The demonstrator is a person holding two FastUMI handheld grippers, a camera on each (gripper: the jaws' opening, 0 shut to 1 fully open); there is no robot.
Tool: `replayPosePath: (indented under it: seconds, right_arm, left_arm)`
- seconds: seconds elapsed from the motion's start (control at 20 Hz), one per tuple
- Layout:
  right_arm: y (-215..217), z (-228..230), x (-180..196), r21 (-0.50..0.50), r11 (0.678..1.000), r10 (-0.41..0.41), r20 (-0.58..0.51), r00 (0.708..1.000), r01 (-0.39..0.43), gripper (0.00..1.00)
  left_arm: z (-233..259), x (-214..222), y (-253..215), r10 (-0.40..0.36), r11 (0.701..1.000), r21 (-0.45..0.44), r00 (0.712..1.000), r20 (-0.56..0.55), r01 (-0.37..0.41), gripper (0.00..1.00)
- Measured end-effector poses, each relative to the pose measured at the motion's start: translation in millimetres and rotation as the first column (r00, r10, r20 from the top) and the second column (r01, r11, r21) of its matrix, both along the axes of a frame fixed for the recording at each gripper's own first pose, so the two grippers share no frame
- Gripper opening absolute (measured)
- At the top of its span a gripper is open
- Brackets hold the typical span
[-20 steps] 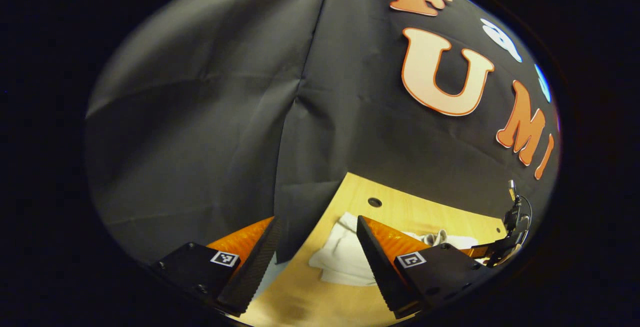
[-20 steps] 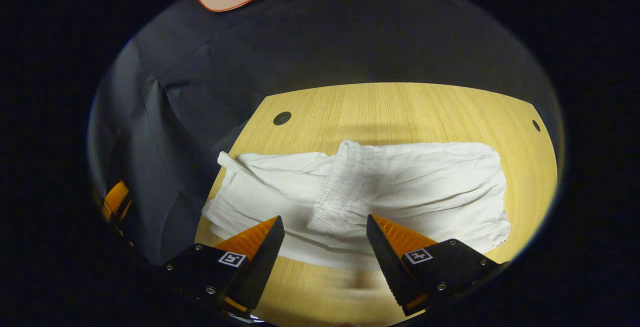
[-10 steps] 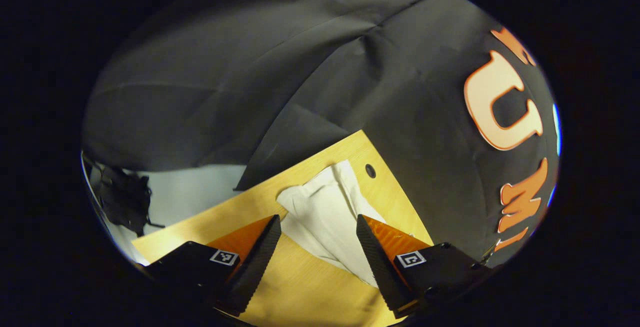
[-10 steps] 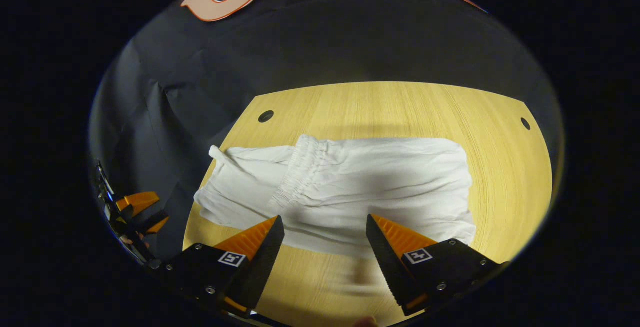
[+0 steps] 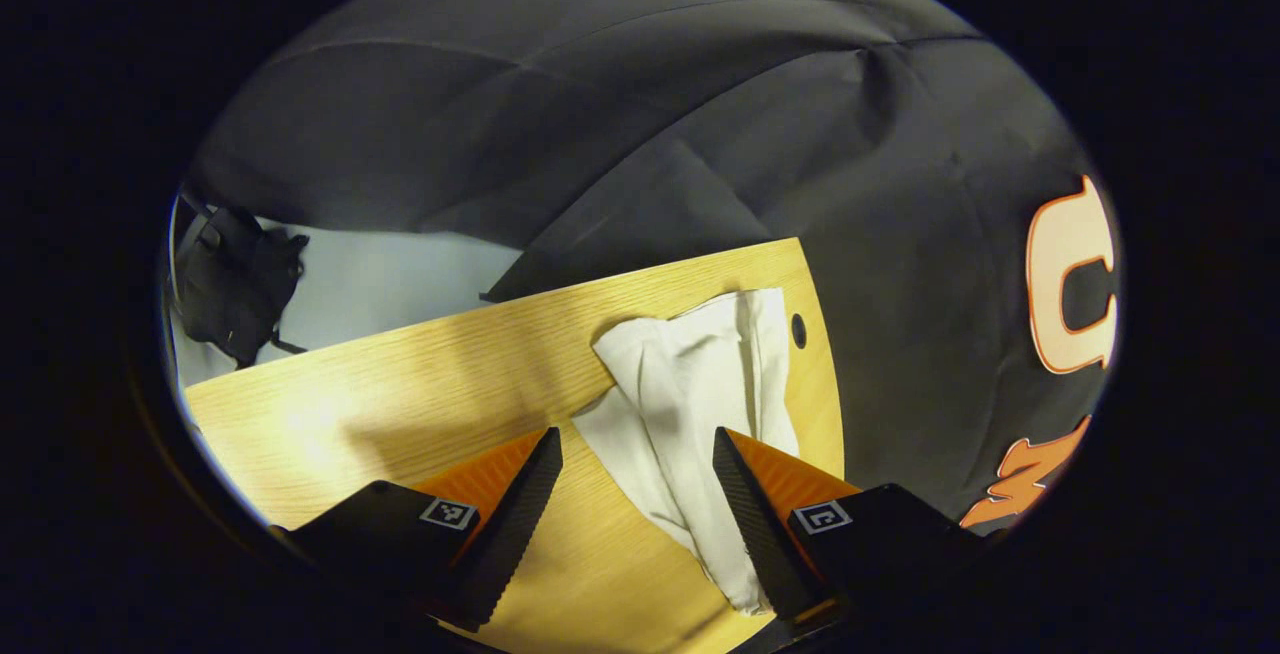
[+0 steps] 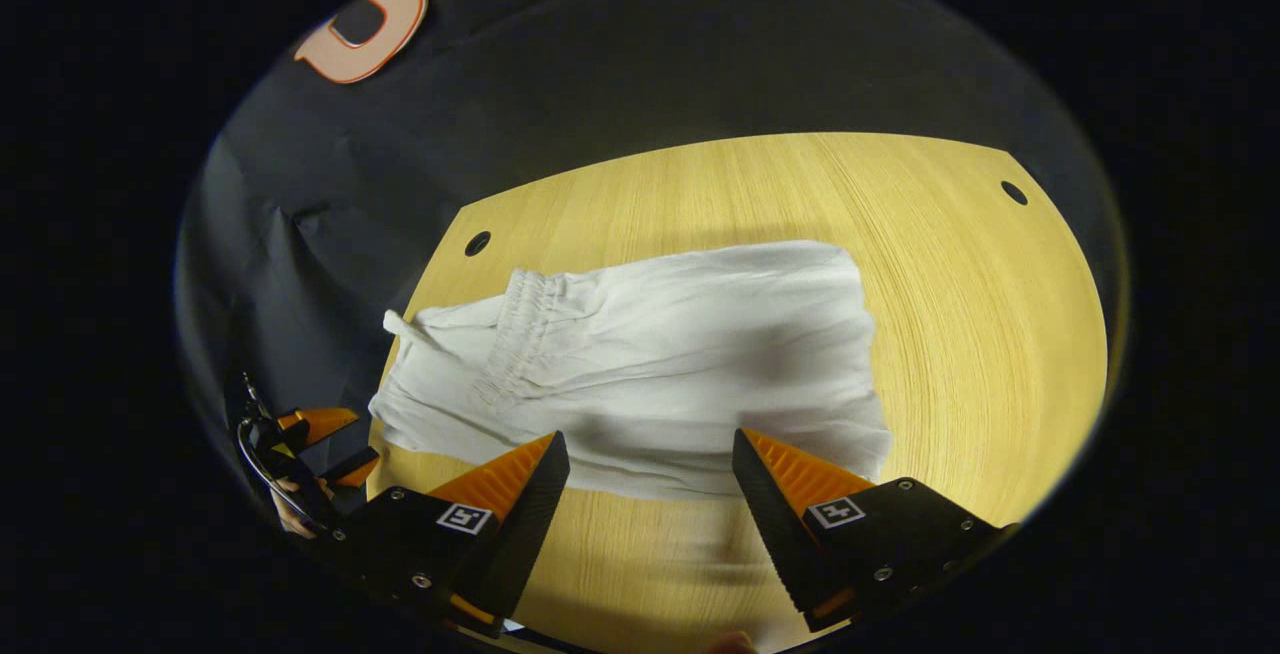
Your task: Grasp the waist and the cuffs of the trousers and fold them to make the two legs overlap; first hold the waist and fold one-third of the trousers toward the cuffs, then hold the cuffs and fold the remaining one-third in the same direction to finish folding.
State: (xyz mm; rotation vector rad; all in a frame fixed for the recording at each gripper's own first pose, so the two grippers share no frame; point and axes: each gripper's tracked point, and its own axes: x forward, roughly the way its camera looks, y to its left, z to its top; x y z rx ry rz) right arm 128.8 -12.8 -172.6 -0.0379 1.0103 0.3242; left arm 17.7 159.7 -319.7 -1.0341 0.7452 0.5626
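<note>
The left gripper (image 5: 638, 524) has been swung toward the trousers' (image 6: 640, 374) cuffs (image 5: 690, 374); both grippers are held open, empty. Only one layer might get pinched.

The left gripper (image 5: 637, 479) has swung from the booth wall down over the trousers' cuff end (image 5: 690, 384); the right gripper (image 6: 645, 479) has drifted right along the trousers (image 6: 640, 364)

Bright overhead light on table (image 6: 960, 314) (fisheye-bent edges)
</note>
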Motion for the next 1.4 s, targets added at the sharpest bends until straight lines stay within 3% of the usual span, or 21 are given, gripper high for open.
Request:
replayPosePath:
  seconds: [0.65,0.9,1.05,1.1,1.3,1.4]
  right_arm:
    - [-26,-1,-2,0.033,0.996,-0.081,-0.040,0.996,0.082,0.99]
    - [-26,4,-6,0.042,0.996,-0.083,-0.041,0.996,0.084,0.99]
    - [-31,6,-8,0.042,0.995,-0.092,-0.037,0.995,0.093,0.99]
    - [-33,6,-9,0.042,0.994,-0.097,-0.037,0.995,0.099,0.99]
    - [-46,7,-13,0.039,0.991,-0.123,-0.037,0.992,0.125,0.99]
    - [-52,7,-14,0.039,0.990,-0.134,-0.040,0.990,0.135,0.99]
  left_arm:
    - [-13,41,-11,-0.019,0.999,-0.045,0.998,0.062,0.022,0.99]
    - [-19,62,-13,-0.066,0.998,-0.004,0.997,0.035,0.066,0.96]
    - [-27,74,-26,-0.111,0.994,-0.009,0.994,0.014,0.111,0.70]
    - [-36,72,-26,-0.112,0.994,-0.007,0.993,-0.031,0.112,0.74]
    - [-38,70,-26,-0.096,0.995,-0.020,0.994,-0.050,0.095,0.10]
    - [-32,83,-30,-0.119,0.993,0.010,0.993,-0.019,0.119,0.04]
